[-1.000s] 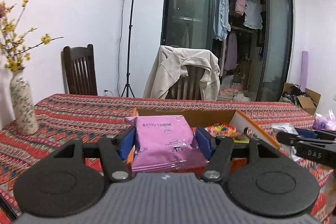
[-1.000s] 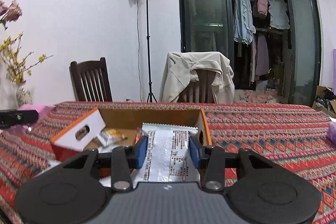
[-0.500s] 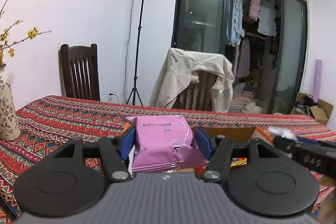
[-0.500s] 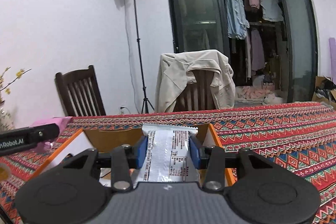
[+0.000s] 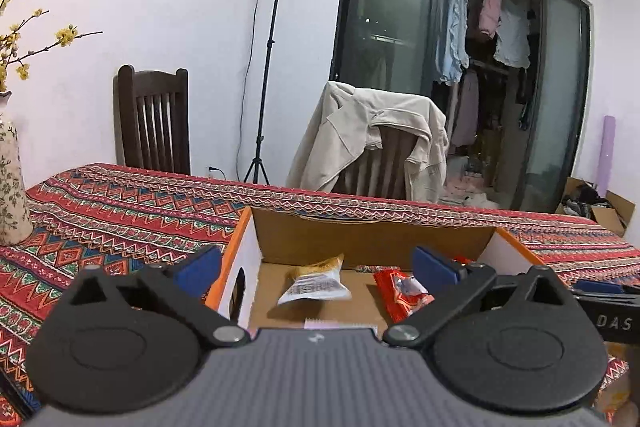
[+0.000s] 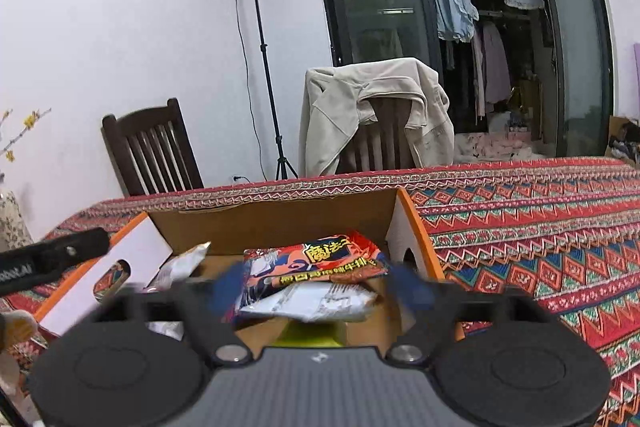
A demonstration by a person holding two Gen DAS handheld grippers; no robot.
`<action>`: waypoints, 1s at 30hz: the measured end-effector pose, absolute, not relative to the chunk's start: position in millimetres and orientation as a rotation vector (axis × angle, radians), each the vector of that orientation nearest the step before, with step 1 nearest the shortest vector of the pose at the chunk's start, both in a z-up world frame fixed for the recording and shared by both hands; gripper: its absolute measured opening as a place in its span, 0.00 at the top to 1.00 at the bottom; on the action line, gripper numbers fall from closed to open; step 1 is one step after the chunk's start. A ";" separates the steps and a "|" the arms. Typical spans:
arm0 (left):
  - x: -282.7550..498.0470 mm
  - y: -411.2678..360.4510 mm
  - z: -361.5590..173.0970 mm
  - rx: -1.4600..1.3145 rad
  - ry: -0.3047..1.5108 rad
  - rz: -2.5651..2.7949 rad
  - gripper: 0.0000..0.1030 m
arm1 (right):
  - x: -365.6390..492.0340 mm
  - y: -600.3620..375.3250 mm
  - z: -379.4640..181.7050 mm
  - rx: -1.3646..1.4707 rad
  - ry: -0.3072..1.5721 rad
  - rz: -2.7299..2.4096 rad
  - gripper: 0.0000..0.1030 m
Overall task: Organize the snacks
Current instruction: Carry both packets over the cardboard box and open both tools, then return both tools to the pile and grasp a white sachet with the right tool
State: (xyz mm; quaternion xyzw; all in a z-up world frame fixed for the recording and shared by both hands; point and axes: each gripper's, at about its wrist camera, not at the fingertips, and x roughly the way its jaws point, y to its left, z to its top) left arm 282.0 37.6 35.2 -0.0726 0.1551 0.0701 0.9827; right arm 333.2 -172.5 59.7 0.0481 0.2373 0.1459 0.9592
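Taking the cardboard box [image 5: 372, 235] as the landmark, and going left to right: the floral vase [image 5: 12, 195] stands well to its left on the worktop [image 5: 120, 211], which is covered by a patterned cloth.

The left gripper [image 5: 316, 267] hangs over the box's near edge, its jaws opening wide and nothing pressed between them; only a pink strip [image 5: 320, 324] shows at the gripper body's edge, likely a packet lying in the box.

Inside the box lie a small pale snack packet [image 5: 316, 285] and a red snack packet [image 5: 402, 293].

The right gripper [image 6: 320, 287], over the box's right half, is likewise opening, its blue pads blurred; a white packet [image 6: 312, 303] lies loose beneath, on the red one.

By my judgement several snacks are already boxed. Whether any remain outside I cannot tell. The box's near floor is hidden by the gripper bodies.
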 end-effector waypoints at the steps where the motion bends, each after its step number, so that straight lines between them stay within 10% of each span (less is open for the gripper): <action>1: 281.2 37.8 34.6 -0.146 0.316 0.145 0.00 | 331.2 -173.6 59.0 0.098 0.482 0.292 0.02; 30: 172.9 54.3 63.3 -0.182 0.343 0.153 0.00 | 235.4 -187.1 83.8 -0.002 0.464 0.281 0.00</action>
